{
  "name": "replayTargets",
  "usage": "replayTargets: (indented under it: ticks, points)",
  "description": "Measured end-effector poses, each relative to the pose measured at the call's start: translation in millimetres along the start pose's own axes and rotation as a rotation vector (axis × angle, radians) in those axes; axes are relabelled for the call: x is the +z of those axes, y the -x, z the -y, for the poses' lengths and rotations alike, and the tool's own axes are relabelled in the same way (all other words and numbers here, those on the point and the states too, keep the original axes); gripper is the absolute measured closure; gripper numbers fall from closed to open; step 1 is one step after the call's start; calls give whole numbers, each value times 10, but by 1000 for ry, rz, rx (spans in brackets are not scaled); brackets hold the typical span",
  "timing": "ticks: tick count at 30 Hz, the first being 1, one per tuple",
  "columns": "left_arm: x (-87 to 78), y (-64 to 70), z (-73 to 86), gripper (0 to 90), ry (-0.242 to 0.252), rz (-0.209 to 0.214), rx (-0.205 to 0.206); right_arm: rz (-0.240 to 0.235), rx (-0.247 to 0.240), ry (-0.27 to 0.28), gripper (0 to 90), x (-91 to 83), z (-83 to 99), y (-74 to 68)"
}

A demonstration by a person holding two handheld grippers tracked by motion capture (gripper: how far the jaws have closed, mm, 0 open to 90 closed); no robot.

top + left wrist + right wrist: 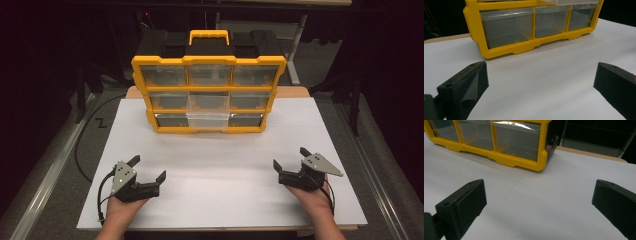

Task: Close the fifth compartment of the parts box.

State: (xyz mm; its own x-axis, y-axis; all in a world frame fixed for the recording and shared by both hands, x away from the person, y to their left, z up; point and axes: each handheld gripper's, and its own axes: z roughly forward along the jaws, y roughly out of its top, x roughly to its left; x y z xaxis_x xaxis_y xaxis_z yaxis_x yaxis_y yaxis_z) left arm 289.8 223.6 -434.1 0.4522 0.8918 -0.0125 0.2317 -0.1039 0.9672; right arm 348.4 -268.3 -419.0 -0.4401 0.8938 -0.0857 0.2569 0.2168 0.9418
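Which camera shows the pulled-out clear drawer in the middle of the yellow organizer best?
The high view: the pulled-out drawer shows whole there, jutting from the middle row of the yellow organizer. The left gripper view catches just its underside at the top edge. The right gripper view shows bottom-row drawers instead.

Your left gripper and right gripper both gape wide, a hand behind each.

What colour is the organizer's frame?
Yellow; the organizer's frame shows best in the high view.
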Motion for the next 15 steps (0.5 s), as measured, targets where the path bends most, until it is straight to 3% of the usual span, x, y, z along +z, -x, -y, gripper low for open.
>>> replayTargets:
  ticks: [8,15]
  points:
    - [13,8,6,3,-1,-2,3,-3,-25,-22,10,135,-23,-74]
    - [19,11,6,3,-6,1,7,-9,-1,-10,11,242,-77,-85]
